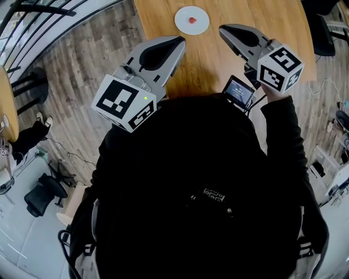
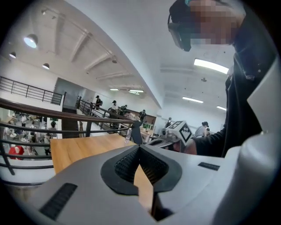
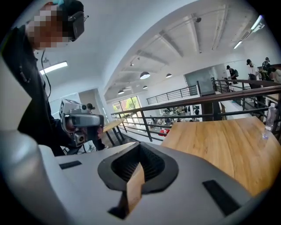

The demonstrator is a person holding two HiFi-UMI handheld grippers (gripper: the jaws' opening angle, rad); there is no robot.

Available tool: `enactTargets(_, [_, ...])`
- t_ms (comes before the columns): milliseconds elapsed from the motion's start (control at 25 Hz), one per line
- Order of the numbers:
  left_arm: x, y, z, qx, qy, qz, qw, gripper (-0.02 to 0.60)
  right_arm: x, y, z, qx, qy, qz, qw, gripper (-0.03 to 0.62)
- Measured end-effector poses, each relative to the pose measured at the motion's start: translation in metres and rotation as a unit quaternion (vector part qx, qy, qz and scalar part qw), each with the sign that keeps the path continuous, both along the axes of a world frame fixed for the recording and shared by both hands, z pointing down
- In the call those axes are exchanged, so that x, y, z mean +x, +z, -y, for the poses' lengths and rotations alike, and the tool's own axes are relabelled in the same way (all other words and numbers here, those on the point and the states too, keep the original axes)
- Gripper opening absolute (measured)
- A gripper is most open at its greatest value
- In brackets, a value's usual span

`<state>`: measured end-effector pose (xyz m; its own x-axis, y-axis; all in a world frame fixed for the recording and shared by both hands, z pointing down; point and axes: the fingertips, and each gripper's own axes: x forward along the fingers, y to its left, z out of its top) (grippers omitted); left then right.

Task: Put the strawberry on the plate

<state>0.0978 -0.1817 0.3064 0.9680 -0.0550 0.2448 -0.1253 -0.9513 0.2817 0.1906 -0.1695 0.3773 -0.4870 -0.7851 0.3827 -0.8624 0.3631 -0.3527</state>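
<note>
In the head view a small red strawberry (image 1: 192,20) lies in the middle of a white plate (image 1: 182,15) at the far side of the wooden table (image 1: 207,57). Both grippers are held close to the person's body, well short of the plate. My left gripper (image 1: 177,41) is shut with nothing between its jaws, and its pads (image 2: 127,165) meet at the tip. My right gripper (image 1: 223,29) is likewise shut and empty, its pads (image 3: 151,165) touching. Each gripper view looks level across the room, and neither shows the plate.
A small device with a lit screen (image 1: 240,91) sits at the table's near edge, below my right gripper. A metal railing (image 1: 49,22) runs along the left. A dark chair (image 1: 323,32) stands at the table's right. A clear bottle (image 3: 268,121) stands on the table's far end.
</note>
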Motion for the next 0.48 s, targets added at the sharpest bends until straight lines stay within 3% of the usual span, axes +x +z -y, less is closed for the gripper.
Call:
enactTargets(80, [0.001, 0.005, 0.007, 0.005, -0.008, 0.013, 0.9999, 0.006, -0.010, -0.009, -0.003, 0.009, -0.011, 0.005, 1.000, 0.018])
enactTargets(320, [0.010, 0.006, 0.011, -0.002, 0.005, 0.006, 1.0000, 0.006, -0.021, -0.037, -0.008, 0.040, -0.028, 0.002, 0.999, 0.018])
enactTargets(480, [0.016, 0.018, -0.002, -0.015, 0.016, 0.024, 0.9995, 0.006, -0.023, -0.032, -0.025, 0.030, -0.035, -0.008, 0.999, 0.018])
